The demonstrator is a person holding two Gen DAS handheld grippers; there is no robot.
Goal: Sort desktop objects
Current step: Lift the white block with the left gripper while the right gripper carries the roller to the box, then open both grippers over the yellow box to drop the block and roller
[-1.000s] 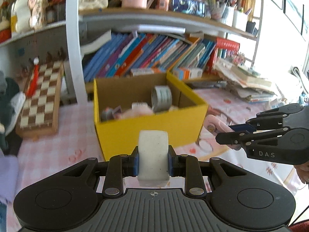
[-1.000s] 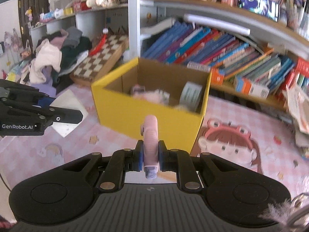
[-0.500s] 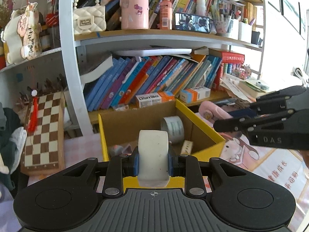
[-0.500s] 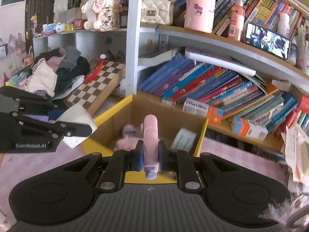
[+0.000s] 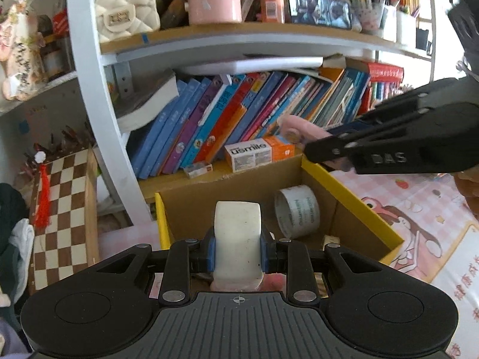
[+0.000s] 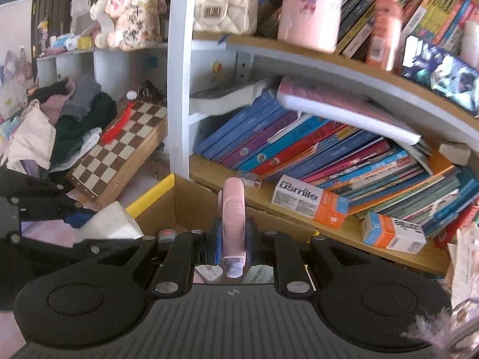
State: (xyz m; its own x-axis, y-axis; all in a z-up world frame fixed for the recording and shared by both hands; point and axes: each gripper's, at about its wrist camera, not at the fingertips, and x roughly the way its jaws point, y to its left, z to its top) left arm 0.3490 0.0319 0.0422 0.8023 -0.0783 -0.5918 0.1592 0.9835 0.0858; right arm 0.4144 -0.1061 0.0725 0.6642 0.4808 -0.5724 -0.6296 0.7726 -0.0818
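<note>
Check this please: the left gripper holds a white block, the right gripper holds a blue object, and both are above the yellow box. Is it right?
Not quite: the object in the right gripper is pink, not blue, as the right wrist view shows. The left gripper does hold a white block, both above the yellow box.

A white-framed bookshelf [image 5: 86, 95] crammed with leaning books [image 5: 215, 119] stands behind a pink-patterned tablecloth [image 5: 419, 197].

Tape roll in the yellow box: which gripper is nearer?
Left. The left gripper, shut on a white block, sits just beside the tape roll; the right gripper hangs above the box's far corner.
</note>
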